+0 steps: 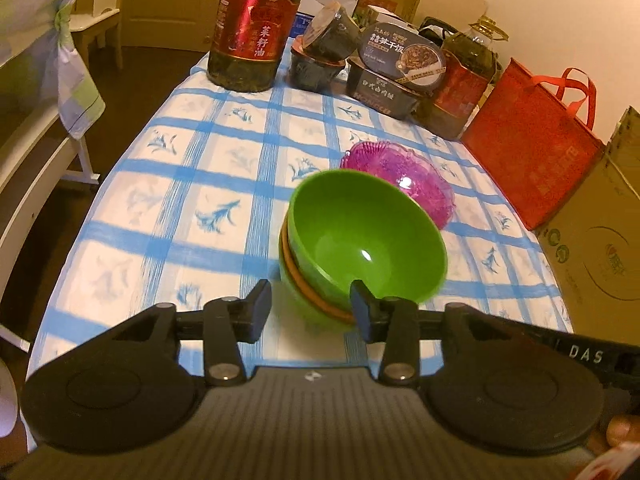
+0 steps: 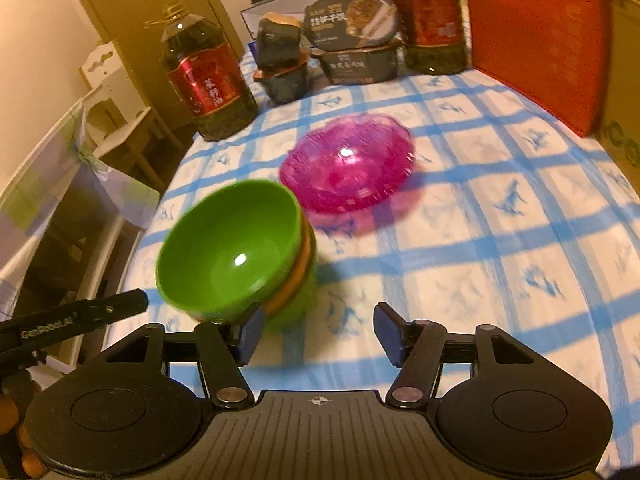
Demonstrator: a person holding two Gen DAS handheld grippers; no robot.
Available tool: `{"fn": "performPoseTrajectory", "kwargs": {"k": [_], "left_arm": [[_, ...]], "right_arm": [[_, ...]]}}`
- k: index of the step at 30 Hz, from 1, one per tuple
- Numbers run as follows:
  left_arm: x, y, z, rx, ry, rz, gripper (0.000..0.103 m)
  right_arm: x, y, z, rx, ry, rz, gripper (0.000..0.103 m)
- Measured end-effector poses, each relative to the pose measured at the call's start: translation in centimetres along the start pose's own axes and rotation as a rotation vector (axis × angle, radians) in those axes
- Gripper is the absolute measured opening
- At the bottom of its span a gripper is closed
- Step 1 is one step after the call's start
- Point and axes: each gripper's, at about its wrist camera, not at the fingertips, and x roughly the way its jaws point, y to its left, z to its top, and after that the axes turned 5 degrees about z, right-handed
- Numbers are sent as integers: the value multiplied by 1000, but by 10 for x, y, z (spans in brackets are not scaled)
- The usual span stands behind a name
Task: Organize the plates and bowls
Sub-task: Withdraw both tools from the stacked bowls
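A stack of bowls stands on the blue-checked tablecloth: a green bowl leans on top, an orange one shows as a rim under it, and a green one is at the bottom. Behind it lie translucent pink plates. My left gripper is open at the stack's near side; its right finger overlaps the top bowl's rim and its left finger stands apart. In the right wrist view, my right gripper is open over bare cloth, with the bowl stack by its left finger and the pink plates beyond.
Two large oil bottles, stacked food boxes and dark tubs line the far end. A red bag and a cardboard box stand along the right. A chair stands past the table's left edge.
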Motion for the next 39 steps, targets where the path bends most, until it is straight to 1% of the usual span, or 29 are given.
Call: {"fn": "performPoseTrajectory", "kwargs": {"k": [1, 3, 6, 8, 10, 15, 20, 23, 28, 31, 39], "left_arm": [[-3, -1, -5, -1, -2, 3, 44], [-10, -4, -15, -1, -11, 15, 54], [-17, -10, -28, 6, -17, 32, 62], [-19, -12, -37, 10, -14, 42, 66], [-21, -15, -45, 21, -14, 61, 67], [-26, -19, -64, 50, -15, 109, 77], [-31, -23, -78, 97, -33, 147, 78], [-32, -23, -83, 103, -29, 156, 78], [-35, -22, -88, 84, -14, 132, 78], [-36, -19, -88, 58, 12, 100, 79], [-35, -17, -88, 45, 24, 96, 79]], "right_arm": [[-3, 0, -5, -4, 4, -10, 63], [-7, -1, -16, -14, 15, -26, 64], [-12, -3, -30, -22, 32, -47, 66], [-14, -6, -39, -24, 45, -57, 66], [-17, -8, -46, -26, 56, -64, 66], [-23, -13, -62, -34, 76, -73, 67], [-28, -17, -73, -26, 82, -73, 68], [-31, -18, -76, -24, 81, -75, 68], [-33, -17, -78, -24, 81, -76, 68], [-34, -17, -80, -24, 83, -74, 68], [-33, -17, -81, -18, 87, -71, 68]]}}
